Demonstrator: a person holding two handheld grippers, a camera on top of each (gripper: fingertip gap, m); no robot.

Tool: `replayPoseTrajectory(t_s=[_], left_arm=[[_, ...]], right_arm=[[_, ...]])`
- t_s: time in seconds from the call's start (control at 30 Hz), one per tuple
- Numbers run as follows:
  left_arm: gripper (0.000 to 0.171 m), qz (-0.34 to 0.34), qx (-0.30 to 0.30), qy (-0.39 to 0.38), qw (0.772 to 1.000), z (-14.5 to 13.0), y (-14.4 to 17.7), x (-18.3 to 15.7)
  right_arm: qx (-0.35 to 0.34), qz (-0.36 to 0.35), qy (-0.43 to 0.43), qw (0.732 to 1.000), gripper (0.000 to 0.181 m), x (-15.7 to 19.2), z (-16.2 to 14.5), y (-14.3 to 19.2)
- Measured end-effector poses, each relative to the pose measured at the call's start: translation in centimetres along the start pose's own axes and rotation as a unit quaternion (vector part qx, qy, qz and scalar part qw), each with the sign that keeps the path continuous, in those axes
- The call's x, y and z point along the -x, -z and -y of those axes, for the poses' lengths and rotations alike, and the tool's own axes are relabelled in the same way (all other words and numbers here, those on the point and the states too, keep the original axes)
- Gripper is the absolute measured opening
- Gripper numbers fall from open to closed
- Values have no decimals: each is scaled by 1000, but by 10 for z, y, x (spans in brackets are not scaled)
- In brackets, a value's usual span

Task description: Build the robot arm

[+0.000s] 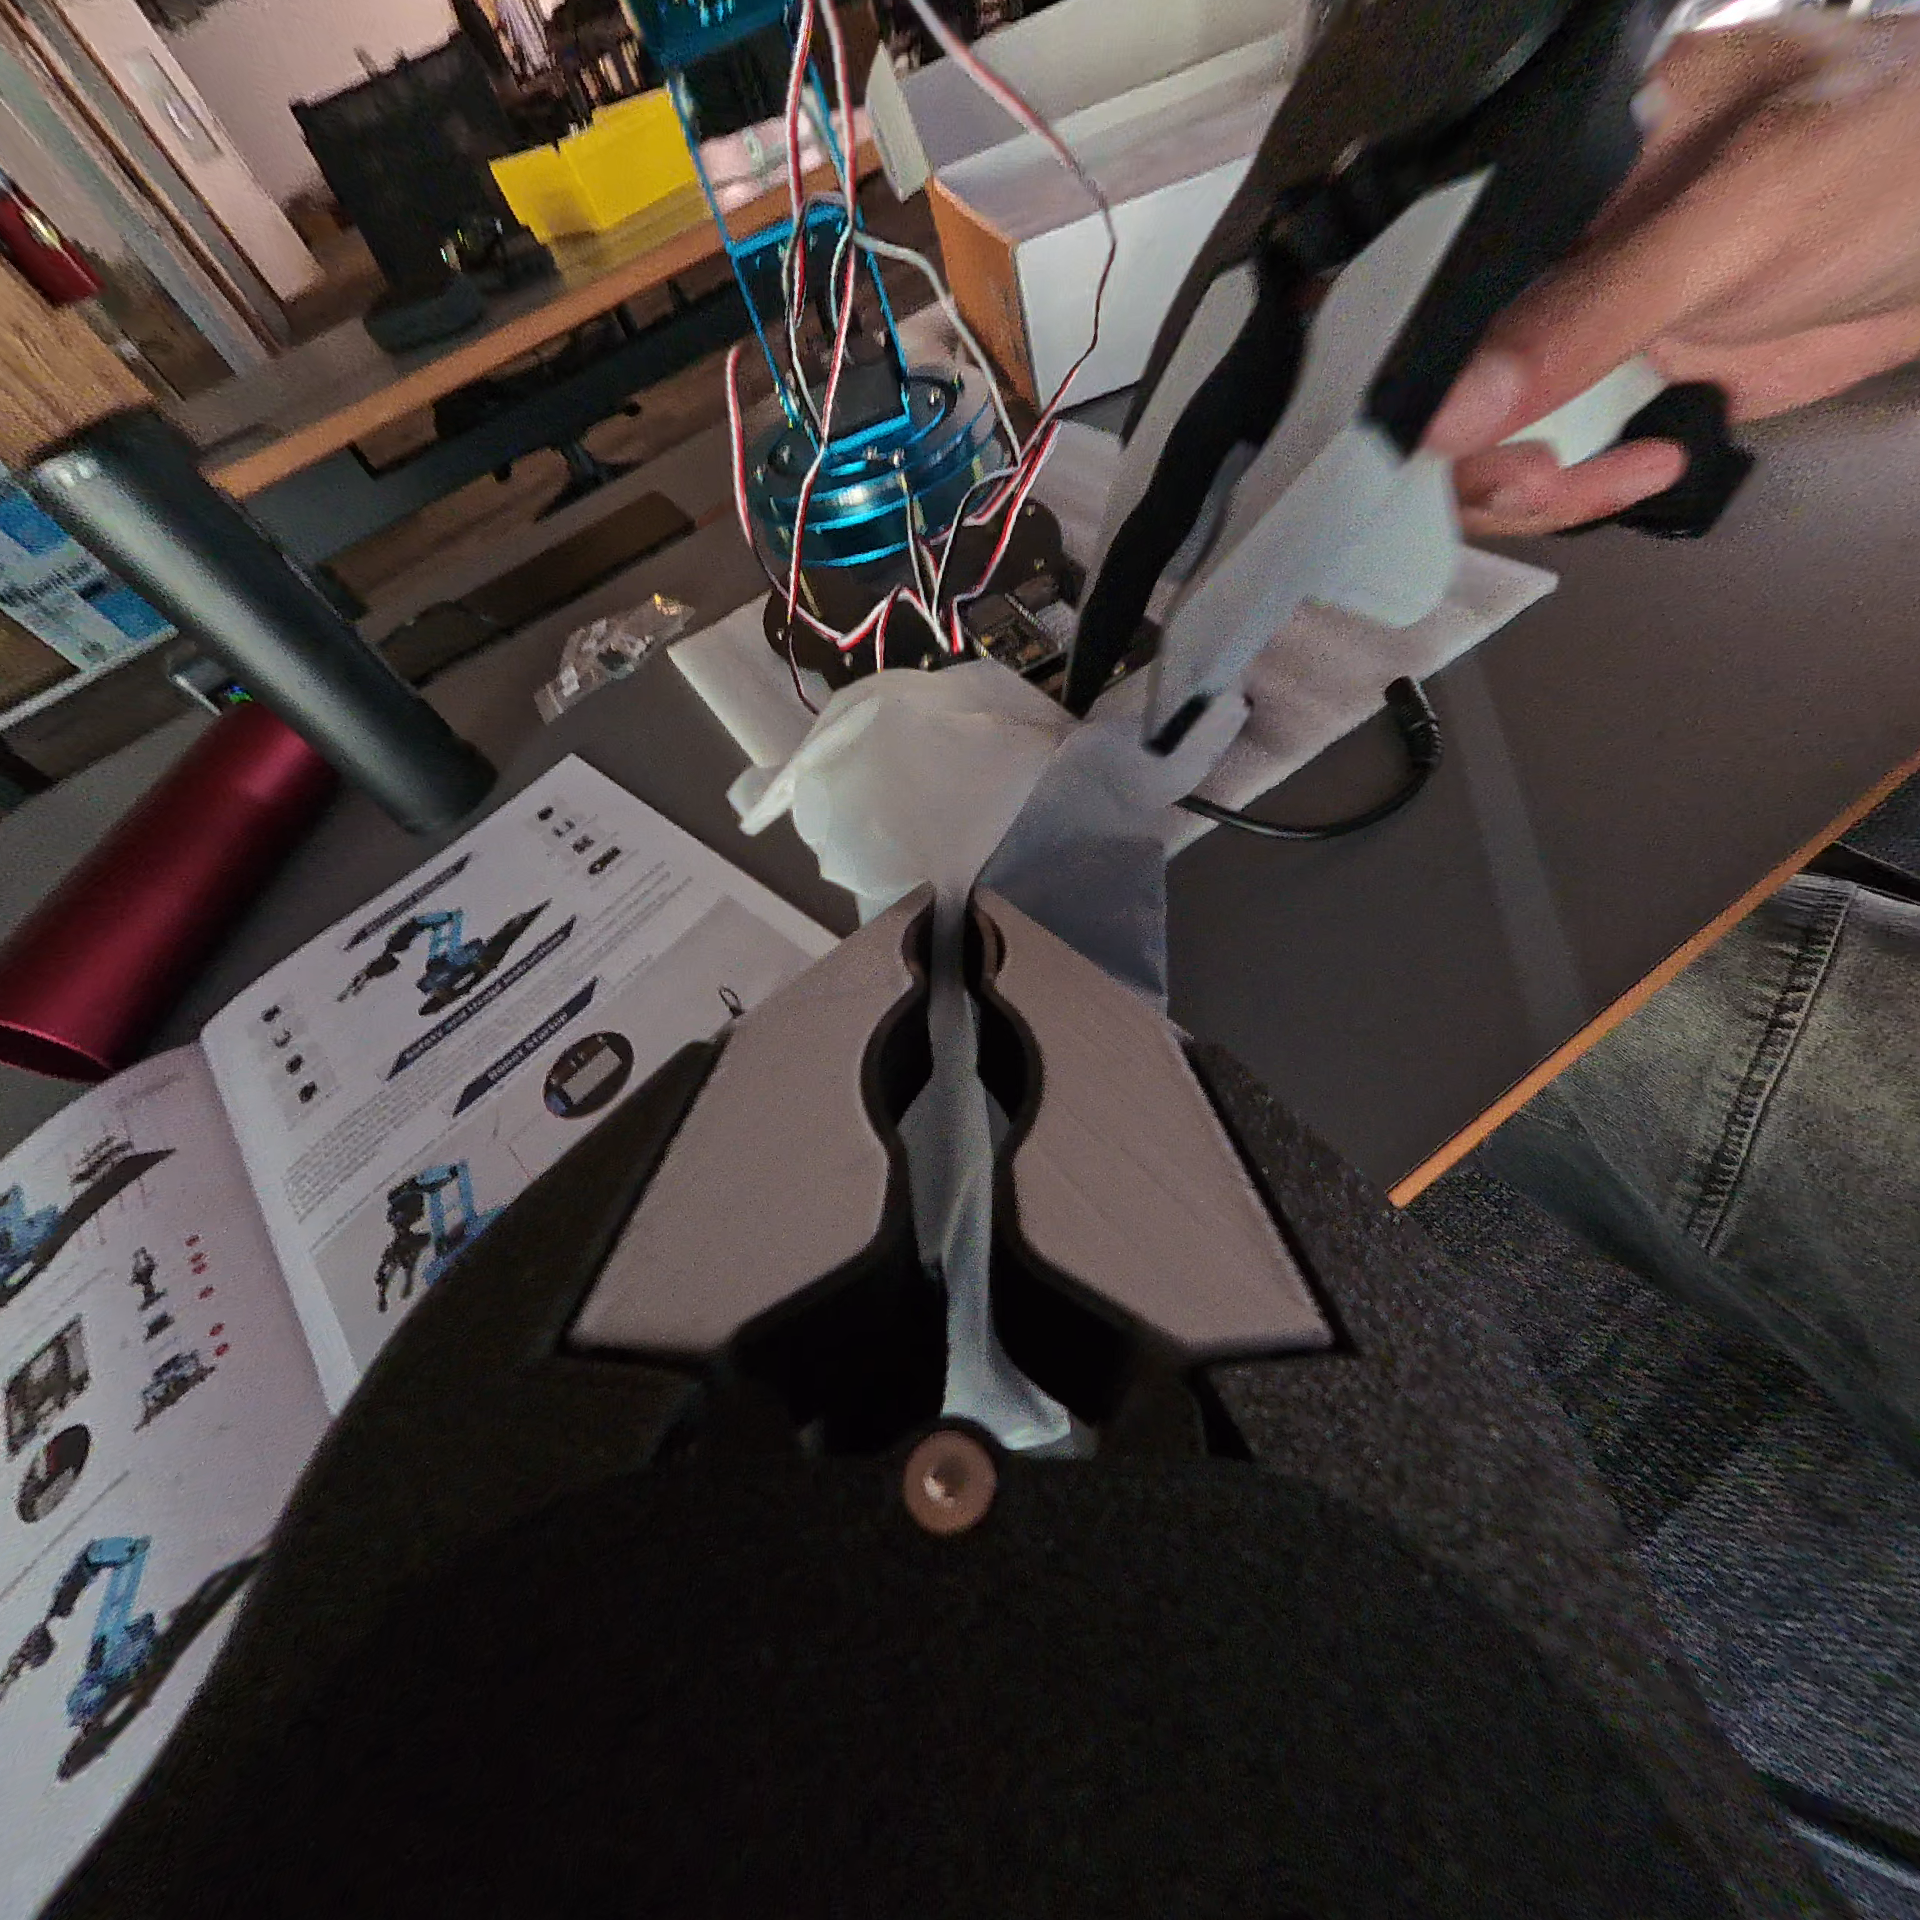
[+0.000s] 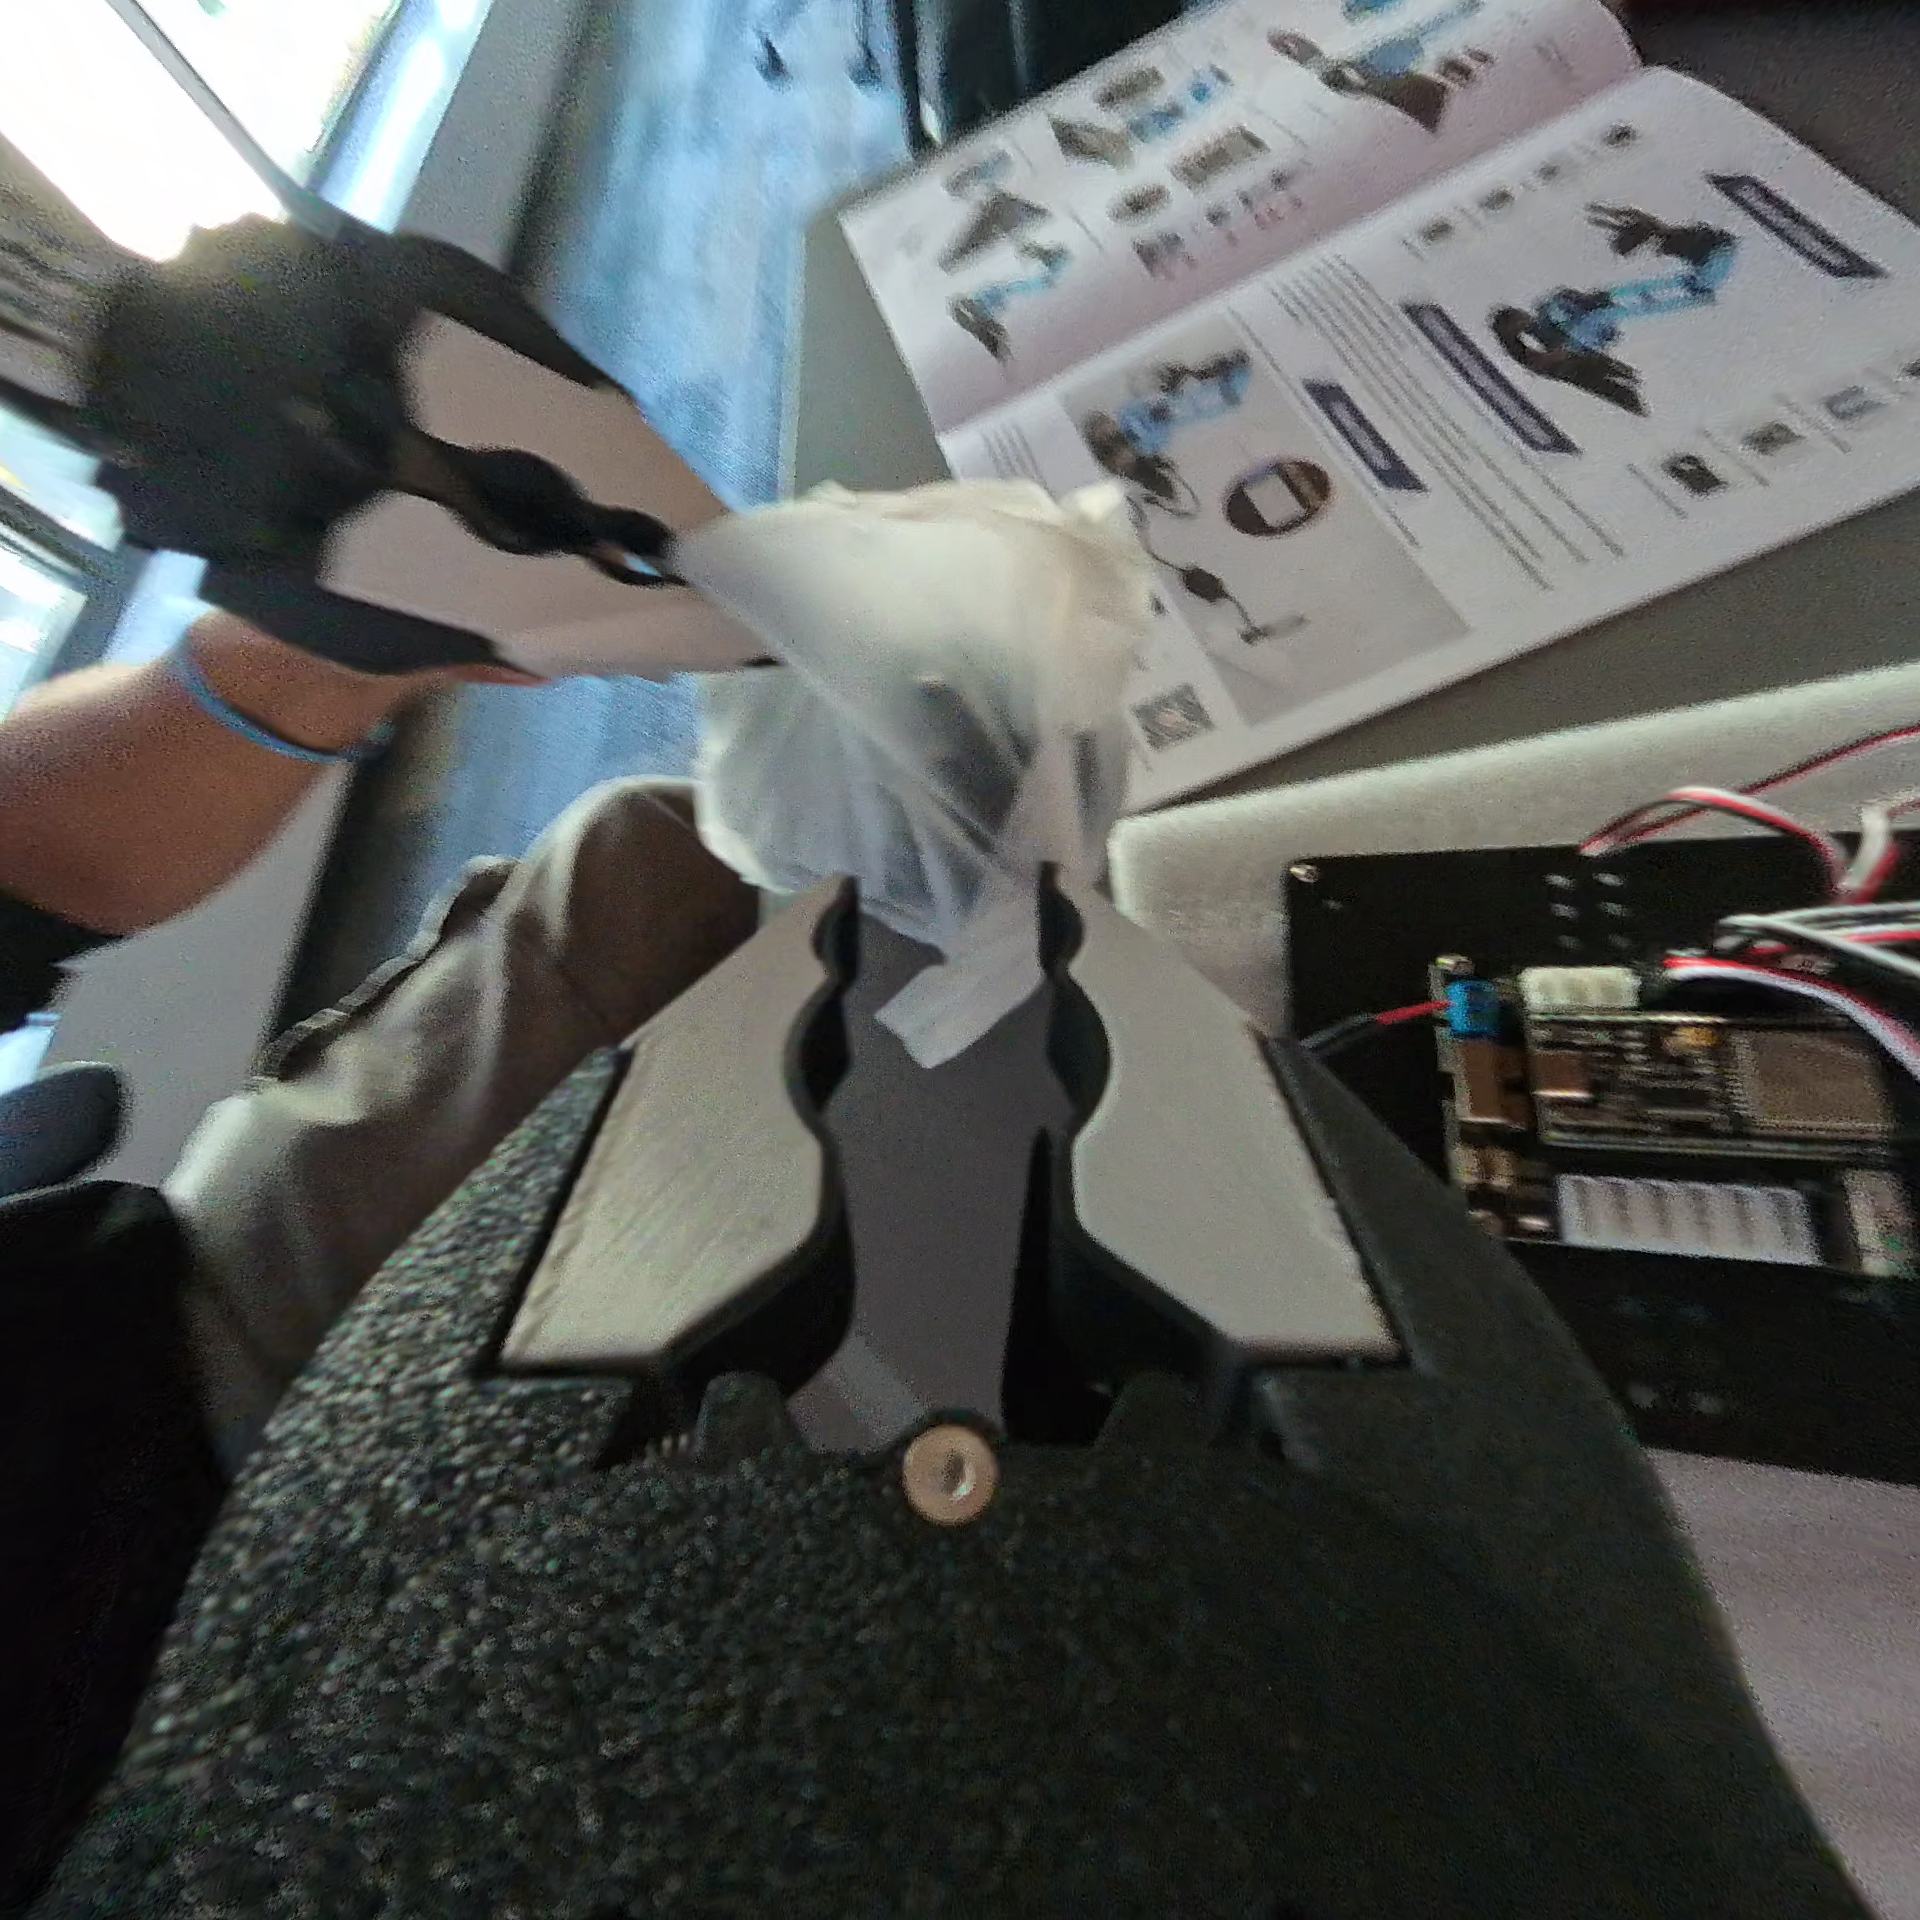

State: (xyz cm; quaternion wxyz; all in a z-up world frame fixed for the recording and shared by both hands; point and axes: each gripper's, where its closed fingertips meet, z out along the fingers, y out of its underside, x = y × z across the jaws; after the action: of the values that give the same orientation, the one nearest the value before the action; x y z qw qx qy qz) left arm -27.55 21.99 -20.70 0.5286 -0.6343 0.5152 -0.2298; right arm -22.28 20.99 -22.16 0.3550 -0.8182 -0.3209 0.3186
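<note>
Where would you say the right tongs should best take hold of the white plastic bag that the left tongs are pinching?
Probably the flat tab of the white plastic bag hanging at its near corner. It already sits between the open right tongs, so come straight forward along the fingers. The left tongs pinch the far gathered end, leaving the bulging middle, with dark parts inside, harder to grip.

— Bag point(image 2: 914, 686) contents: dark shapes behind cloudy plastic, too smeared to tell.
— Booklet point(image 1: 312, 1143) cut off at the left edge, print too small. Top of blue arm point(image 1: 831, 312) lost past the frame, blurred.
</note>
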Motion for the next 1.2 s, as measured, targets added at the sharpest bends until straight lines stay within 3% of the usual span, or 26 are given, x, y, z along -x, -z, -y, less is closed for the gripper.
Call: replayPoseTrajectory(t_s=[0.07,0.2,0.27,0.37,0.43,0.53,0.63,0.73,0.87,1.2], left_arm=[[0,0,-18,-14,1000,7,3,-4],[0,4,-61,-33,998,23,7,-2],[0,1,-96,-20,995,32,6,0],[0,-11,-138,-6,990,39,1,-2],[0,-6,-142,-18,990,37,-5,-3],[0,-10,-152,-2,988,30,-10,2],[0,-24,-152,25,988,22,-25,-1],[1,-12,-112,71,991,6,-35,2],[25,-2,-129,154,980,10,-15,19],[23,11,-124,147,981,22,-10,29]], right_arm=[[9,-2,4,1000,24,-7,0,-2],[-9,55,-33,998,27,-9,12,3],[-34,19,-21,999,58,-27,26,11],[-11,108,-22,994,33,-9,28,15],[20,115,7,993,16,-10,20,17],[-20,176,-10,984,5,-3,37,36],[-31,153,33,987,2,-4,47,43],[3,64,79,995,3,-18,42,34],[-12,-15,138,990,4,-17,52,27],[10,-13,160,987,9,7,50,16]])
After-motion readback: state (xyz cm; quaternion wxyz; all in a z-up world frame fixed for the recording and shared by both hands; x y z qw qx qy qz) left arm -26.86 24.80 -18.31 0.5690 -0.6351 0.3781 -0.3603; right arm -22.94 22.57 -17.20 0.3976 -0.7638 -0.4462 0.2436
